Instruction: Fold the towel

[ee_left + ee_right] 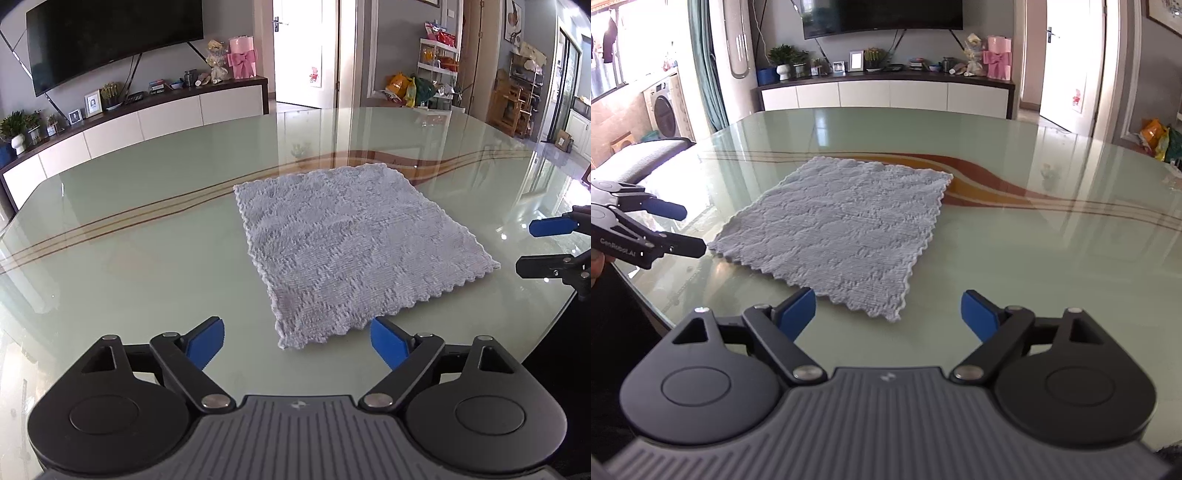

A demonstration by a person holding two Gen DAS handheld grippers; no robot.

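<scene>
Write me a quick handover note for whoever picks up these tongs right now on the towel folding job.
Left tongs: open, empty, hovering just short of the towel's near corner.
Right tongs: open, empty, near the other near corner.
Towel: lies spread flat on the glass table, no visible fold, nothing on it.
Done: nothing folded yet, as far as the views show.
Left: grip both near corners, carry them over to the far edge, then flatten.

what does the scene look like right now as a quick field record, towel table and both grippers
towel: pale grey towel, spread out on the table, no fold visible
table: glossy glass table with brown curved stripes
left gripper: left gripper, jaws open, nothing between them, short of the towel's near corner
right gripper: right gripper, jaws open, nothing between them, near the towel's other near corner
contact: neither gripper touches the towel
</scene>
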